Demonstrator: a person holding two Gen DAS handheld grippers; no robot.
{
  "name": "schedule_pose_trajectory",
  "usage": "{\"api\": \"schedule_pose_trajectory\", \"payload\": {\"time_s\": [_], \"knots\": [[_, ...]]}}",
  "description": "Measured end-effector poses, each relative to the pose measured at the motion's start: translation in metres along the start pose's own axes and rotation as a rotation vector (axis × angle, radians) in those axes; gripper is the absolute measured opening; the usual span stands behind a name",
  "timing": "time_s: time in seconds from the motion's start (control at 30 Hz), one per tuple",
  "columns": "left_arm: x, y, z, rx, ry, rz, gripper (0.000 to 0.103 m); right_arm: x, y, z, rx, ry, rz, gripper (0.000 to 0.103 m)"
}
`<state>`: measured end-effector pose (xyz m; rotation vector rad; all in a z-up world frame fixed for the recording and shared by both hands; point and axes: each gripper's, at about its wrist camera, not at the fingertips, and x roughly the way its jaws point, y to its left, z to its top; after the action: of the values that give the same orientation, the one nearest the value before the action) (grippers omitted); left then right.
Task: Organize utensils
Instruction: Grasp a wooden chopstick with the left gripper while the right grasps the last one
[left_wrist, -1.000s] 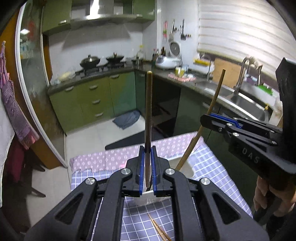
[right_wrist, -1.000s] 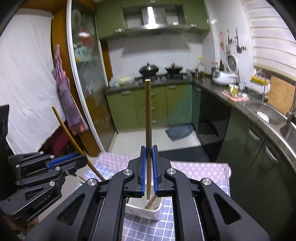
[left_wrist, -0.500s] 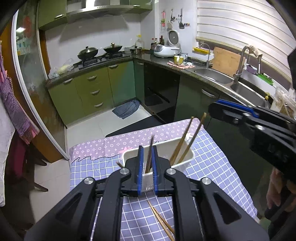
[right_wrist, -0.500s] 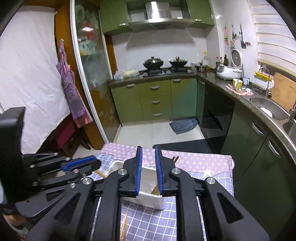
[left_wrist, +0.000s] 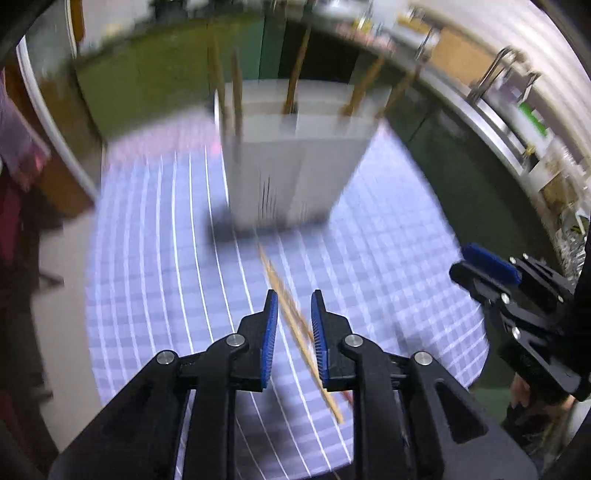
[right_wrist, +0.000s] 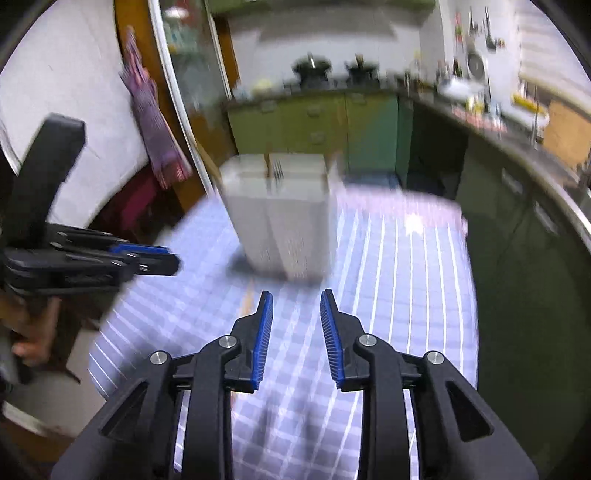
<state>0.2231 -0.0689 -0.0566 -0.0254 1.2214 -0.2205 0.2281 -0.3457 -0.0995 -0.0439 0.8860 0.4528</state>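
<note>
Motion blur affects both views, so fine detail is limited. Left gripper occupies the lower centre of the left wrist view with its blue-padded jaws apart and nothing clamped; a pair of wooden chopsticks lies flat on the checked tablecloth and runs diagonally through the gap between the jaws, from the centre of the frame toward the lower right. Whether the pads touch the chopsticks cannot be determined. White utensil holder stands upright on the tablecloth in the upper centre of that view, with several upright chopsticks projecting from its top. Right gripper appears at the right edge of the same view. In the right wrist view, the right gripper sits at the lower centre, jaws apart and empty, over the tablecloth; the holder stands in the upper centre, and the left gripper enters from the left edge, beside the holder.
</note>
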Motion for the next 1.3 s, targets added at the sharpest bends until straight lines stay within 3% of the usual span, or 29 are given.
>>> {"api": "schedule_pose_trajectory", "payload": {"time_s": [0.07, 0.27, 0.77, 1.07, 1.1, 1.13, 1.3], "knots": [[0.026, 0.002, -0.009, -0.032, 0.086, -0.008, 0.018, 0.018, -0.007, -0.014, 0.033, 0.047, 0.003, 0.027], [0.076, 0.006, -0.014, -0.114, 0.201, 0.003, 0.018, 0.05, -0.031, -0.027, 0.068, 0.119, -0.068, 0.027], [0.121, 0.0, 0.001, -0.139, 0.27, 0.112, 0.018, 0.067, -0.026, -0.017, 0.053, 0.149, -0.053, 0.029], [0.141, -0.011, 0.014, -0.15, 0.299, 0.125, 0.017, 0.06, -0.029, -0.018, 0.058, 0.137, -0.041, 0.029], [0.143, -0.011, 0.016, -0.153, 0.302, 0.123, 0.016, 0.059, -0.03, -0.019, 0.06, 0.136, -0.041, 0.029], [0.144, -0.012, 0.018, -0.153, 0.305, 0.121, 0.009, 0.058, -0.031, -0.02, 0.061, 0.136, -0.04, 0.029], [0.146, -0.008, 0.024, -0.141, 0.31, 0.109, 0.007, 0.055, -0.038, -0.023, 0.076, 0.137, -0.044, 0.029]]}}
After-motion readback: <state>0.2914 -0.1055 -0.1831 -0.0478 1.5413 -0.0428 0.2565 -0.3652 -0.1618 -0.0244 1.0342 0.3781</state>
